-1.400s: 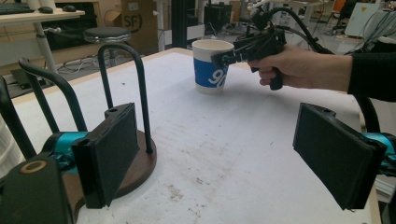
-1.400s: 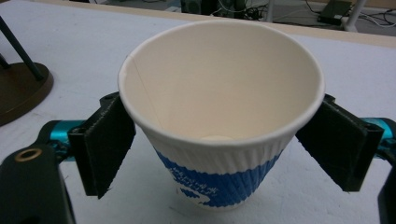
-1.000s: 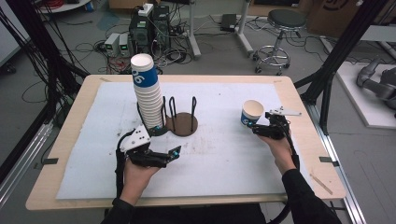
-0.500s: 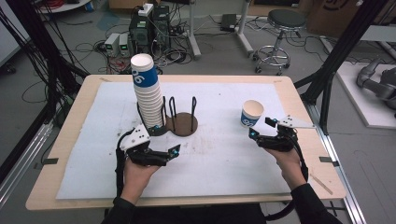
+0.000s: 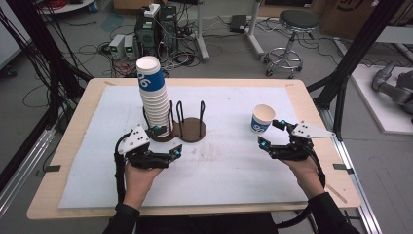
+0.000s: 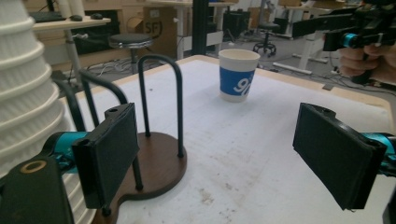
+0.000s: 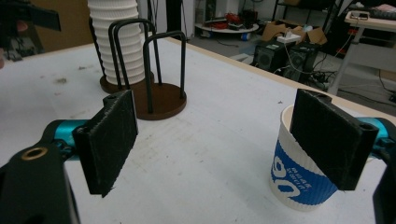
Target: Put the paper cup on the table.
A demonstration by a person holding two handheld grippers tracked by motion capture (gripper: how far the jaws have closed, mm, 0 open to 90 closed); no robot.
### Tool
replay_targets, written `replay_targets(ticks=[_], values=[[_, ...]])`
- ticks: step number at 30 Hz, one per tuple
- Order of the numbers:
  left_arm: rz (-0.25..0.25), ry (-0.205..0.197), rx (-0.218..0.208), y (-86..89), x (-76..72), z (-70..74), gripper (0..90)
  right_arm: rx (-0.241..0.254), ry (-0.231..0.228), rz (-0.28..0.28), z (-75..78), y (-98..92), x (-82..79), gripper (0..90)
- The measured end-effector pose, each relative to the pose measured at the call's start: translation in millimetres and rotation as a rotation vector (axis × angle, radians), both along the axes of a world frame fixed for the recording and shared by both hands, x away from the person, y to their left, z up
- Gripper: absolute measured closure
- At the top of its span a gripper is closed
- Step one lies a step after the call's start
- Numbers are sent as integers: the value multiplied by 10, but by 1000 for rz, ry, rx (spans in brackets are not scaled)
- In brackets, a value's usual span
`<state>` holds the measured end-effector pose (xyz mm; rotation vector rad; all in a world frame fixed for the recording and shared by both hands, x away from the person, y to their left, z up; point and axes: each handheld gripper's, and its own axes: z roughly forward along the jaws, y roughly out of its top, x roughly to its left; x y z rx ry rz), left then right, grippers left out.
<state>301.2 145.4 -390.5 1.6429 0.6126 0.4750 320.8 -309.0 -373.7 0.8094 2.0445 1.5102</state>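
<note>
Paper cup point(image 5: 263, 119) stands upright near the worktop's right edge, well apart from the cup stack point(image 5: 153, 97) in the wire holder point(image 5: 187, 127). Right gripper point(image 5: 274, 135) is wide open, empty, just beside the cup. Left gripper point(image 5: 168, 152) gapes empty. For a good grip, centre both pads across the cup's wall before closing gently.

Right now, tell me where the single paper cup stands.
In the high view, the single paper cup stands upright on the table's right side, just beyond the right gripper.
</note>
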Motion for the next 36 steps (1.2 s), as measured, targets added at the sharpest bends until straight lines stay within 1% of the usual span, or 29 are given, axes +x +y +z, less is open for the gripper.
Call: replay_targets(ticks=[1,2,3,4,5,7,9,11,13,15,17,18,19,21,22,23,26,27,28,32,36], values=[[0,4,-3,11,1,-16,143,-10,-5,11,14,8,-4,156],[2,9,-6,12,6,-33,143,-17,-22,20,28,10,-9,157],[0,15,-3,10,11,-44,143,-21,-29,16,41,15,-25,157],[-4,17,1,8,14,-48,143,-15,-34,17,51,14,-32,157],[-7,18,3,2,13,-47,143,-9,-30,19,58,10,-39,157],[-20,13,10,-14,9,-43,143,0,-41,5,65,1,-47,157],[-19,8,16,-24,-1,-40,143,19,-21,0,69,-2,-51,160],[-22,3,12,-29,-12,-32,143,41,-11,-4,64,-10,-47,160],[-20,-6,11,-23,-29,-13,143,51,0,-7,46,-16,-57,160],[-18,-20,0,-7,-52,13,143,53,-1,-4,27,-20,-61,160],[-17,-28,-15,4,-71,33,143,60,-25,6,-1,-16,-78,160],[-20,-30,-20,5,-78,37,143,63,-23,9,-8,-7,-86,160],[-21,-33,-21,1,-83,41,143,60,-21,18,-12,3,-81,160],[-24,-32,-17,-14,-86,42,143,54,-17,18,-21,25,-77,160],[-29,-31,-16,-18,-84,41,144,64,-4,26,-26,30,-76,160],[-34,-32,-16,-19,-81,39,143,62,-2,29,-30,29,-65,160],[-35,-26,-17,-14,-77,32,143,73,16,19,-35,15,-48,159],[-35,-25,-17,-10,-74,29,143,75,17,10,-34,7,-47,159],[-31,-21,-16,-7,-74,28,143,78,16,13,-33,-2,-43,159],[-26,-22,-13,-5,-78,28,143,64,12,3,-38,-15,-41,159],[-25,-19,-9,-5,-70,22,143,57,10,12,-41,-8,-39,159]])
